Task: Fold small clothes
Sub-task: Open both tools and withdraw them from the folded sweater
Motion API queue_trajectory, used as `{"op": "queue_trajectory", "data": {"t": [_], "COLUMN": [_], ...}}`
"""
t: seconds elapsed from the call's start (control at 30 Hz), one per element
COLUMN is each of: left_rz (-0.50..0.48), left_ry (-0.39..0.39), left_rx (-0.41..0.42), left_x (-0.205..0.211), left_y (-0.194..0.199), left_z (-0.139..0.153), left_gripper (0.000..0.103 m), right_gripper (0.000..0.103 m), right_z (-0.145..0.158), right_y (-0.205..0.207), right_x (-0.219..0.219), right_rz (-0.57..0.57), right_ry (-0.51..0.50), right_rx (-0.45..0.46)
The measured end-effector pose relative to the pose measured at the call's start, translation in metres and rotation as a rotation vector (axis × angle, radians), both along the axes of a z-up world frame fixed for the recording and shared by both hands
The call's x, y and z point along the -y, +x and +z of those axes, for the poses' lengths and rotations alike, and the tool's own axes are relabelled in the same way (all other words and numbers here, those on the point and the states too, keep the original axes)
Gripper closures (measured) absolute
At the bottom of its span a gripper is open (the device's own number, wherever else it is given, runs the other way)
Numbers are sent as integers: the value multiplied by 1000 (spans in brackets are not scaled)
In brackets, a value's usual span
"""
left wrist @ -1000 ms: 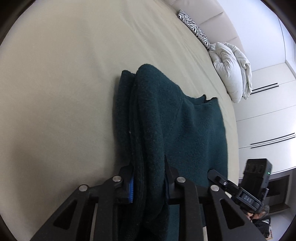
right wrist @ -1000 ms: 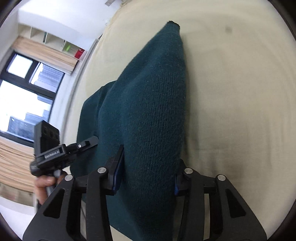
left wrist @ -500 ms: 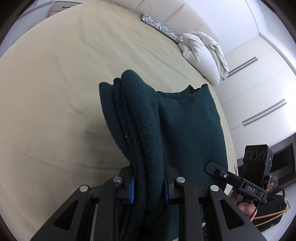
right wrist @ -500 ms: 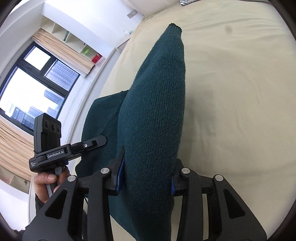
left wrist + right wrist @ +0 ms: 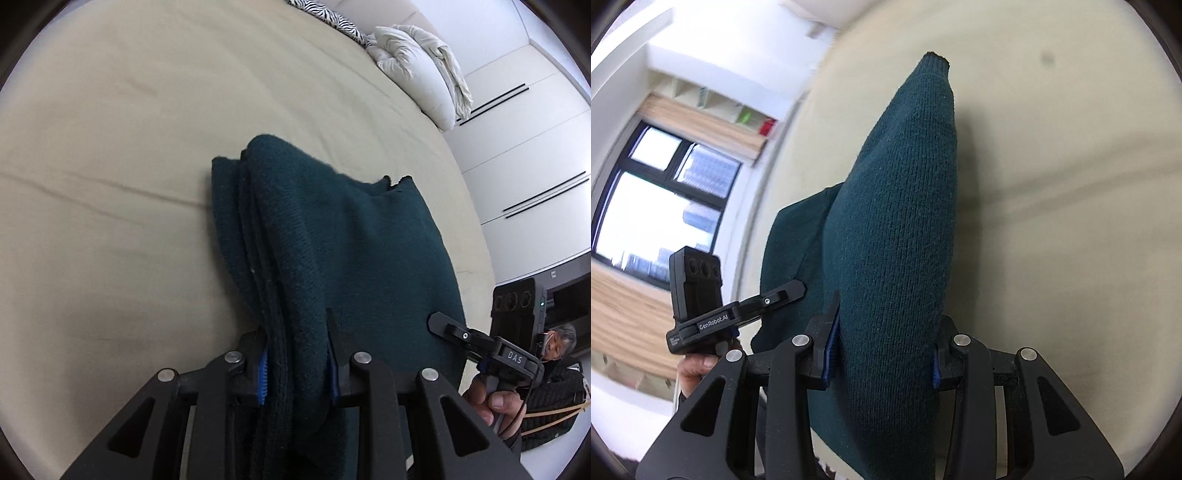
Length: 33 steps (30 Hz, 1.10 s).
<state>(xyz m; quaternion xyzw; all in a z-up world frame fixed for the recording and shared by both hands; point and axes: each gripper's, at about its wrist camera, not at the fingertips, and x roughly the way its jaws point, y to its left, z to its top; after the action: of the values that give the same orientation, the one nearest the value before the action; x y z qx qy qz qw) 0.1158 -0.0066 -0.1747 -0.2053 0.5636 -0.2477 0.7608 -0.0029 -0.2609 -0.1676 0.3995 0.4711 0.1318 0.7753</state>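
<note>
A dark green knit sweater [image 5: 332, 251] is folded into several layers and held over a beige bed [image 5: 129, 147]. My left gripper [image 5: 295, 365] is shut on the thick folded edge at one side. My right gripper [image 5: 882, 350] is shut on the other folded edge of the sweater [image 5: 897, 229], which rises in a tall ridge away from the fingers. Each gripper shows in the other's view: the right one in the left wrist view [image 5: 491, 350], the left one in the right wrist view [image 5: 738, 314]. The sweater hangs stretched between them.
A white duvet [image 5: 421, 66] and a zebra-print pillow [image 5: 332, 16] lie at the head of the bed. White wardrobe doors [image 5: 524, 155] stand beyond. A window [image 5: 657, 206] and wooden shelves [image 5: 713, 110] are on the other side. A person [image 5: 557, 369] is nearby.
Both grippers keep their hold on the sweater. They have tilted and lowered toward the bed, and the far folded edge now rests closer to the sheet.
</note>
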Motion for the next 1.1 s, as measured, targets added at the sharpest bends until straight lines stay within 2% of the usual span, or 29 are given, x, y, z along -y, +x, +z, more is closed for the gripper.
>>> {"op": "queue_trajectory", "data": {"t": [0.1,0.43,0.6,0.7,0.77,0.87,0.97,1.03,1.1], "left_rz": [14,12,20,26,44,77,132,189,252], "left_ry": [-40,-50,-71,-16,36,151,276,339,400], "left_rx": [-9,25,34,83,132,263,439,569,694], "left_x": [-4,-16,-28,-29,-31,-35,-37,-38,-38], "left_y": [-1,-16,-23,-33,-43,-65,-94,-117,-141], "left_z": [-6,-19,-17,-6,5,34,69,92,115], "left_gripper": [75,71,68,64,61,58,34,11,0], "right_gripper": [67,66,63,55,50,50,50,50,48], "right_z": [-20,-34,-14,1,14,35,62,86,111], "right_y": [-10,-2,10,5,-4,-25,-51,-70,-92], "right_x": [13,33,37,28,29,37,42,40,33], "right_rz": [-21,4,-4,-32,-55,-118,-206,-267,-327], "right_ry": [92,92,81,-3,-80,-177,-326,-425,-513], "right_rx": [16,77,80,81,82,95,115,172,250]}}
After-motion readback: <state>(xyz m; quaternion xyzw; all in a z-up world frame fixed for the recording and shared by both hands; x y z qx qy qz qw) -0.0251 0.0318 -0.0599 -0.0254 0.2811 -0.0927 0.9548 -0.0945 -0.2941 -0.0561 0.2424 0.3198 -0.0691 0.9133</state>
